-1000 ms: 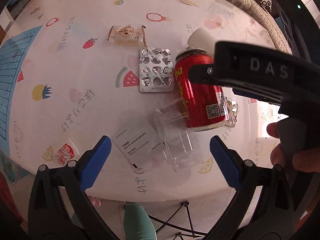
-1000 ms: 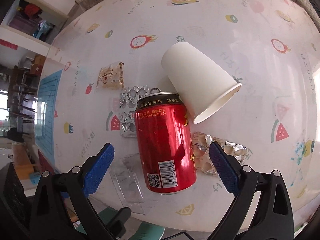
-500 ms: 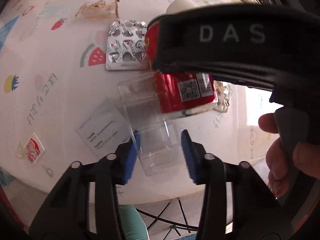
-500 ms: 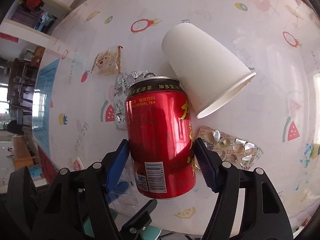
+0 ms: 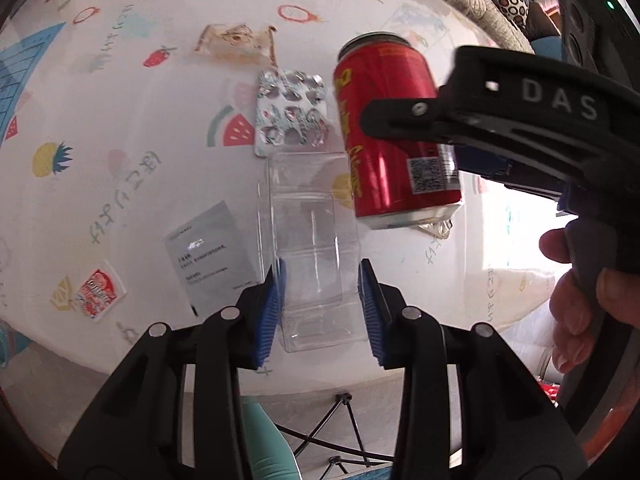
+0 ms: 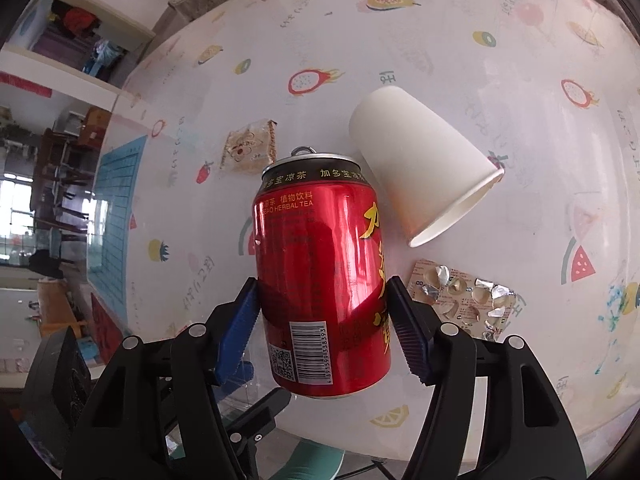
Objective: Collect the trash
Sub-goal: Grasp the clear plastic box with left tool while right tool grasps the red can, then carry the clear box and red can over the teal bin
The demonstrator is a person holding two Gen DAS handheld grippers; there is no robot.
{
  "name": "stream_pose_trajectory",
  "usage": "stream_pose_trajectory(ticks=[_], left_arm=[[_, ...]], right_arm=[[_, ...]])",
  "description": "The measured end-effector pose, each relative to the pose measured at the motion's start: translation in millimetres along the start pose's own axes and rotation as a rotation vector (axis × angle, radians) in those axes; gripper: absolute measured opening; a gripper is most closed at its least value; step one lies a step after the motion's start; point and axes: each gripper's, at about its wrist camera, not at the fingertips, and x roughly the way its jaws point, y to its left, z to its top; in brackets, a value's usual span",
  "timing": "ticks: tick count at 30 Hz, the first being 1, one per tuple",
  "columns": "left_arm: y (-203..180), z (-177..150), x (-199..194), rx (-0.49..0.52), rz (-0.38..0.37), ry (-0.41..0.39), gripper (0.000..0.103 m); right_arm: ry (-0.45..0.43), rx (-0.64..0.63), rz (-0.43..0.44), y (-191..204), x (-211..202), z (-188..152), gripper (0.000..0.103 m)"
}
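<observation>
White cup (image 6: 424, 172), right view only

Round table (image 6: 460, 40) under white fruit-print cloth. On it: white paper cup (image 6: 420, 168) on its side, mouth toward 4 o'clock; torn silver blister pack (image 6: 464, 300); second silver blister sheet (image 5: 290, 112); beige snack wrapper (image 6: 248, 152); grey printed card (image 5: 208, 252); small red-white sachet (image 5: 98, 290).

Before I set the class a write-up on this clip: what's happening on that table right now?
A person is clearing litter off a fruit-print tablecloth with two handheld grippers. The right gripper has just closed on a red herbal tea can; the left gripper has just closed on a clear plastic package. Not yet collected: a white paper cup on its side, two used blister packs, a snack wrapper and a small sachet.
</observation>
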Motion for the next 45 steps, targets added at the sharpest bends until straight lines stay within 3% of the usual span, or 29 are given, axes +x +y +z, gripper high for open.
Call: stream_pose_trajectory(ticks=[9,14,23,34,45], left_arm=[[51.0,13.9,-59.1,-0.063,0.041,-0.13,0.035],[104.7,24.3,-107.3,-0.139,0.102,-0.265,0.035],[211.7,10.0,-170.9,-0.353,0.22,-0.412,0.035],[346.6,-68.1,-253.7,-0.596,0.378,-0.476,0.035],[472.3,-153.1,-310.3,-0.809,0.502,-0.498,0.035]], right_arm=[[-0.06,-0.087,0.04,55.3,-8.2,29.4,0.065],[-0.06,-0.21,0.037,119.0,6.8,39.6,0.065],[0.003,-0.47,0.094,267.6,50.0,34.1,0.065],[0.12,-0.697,0.202,447.0,117.4,-21.0,0.066],[0.267,-0.874,0.273,594.5,200.5,-97.0,0.066]])
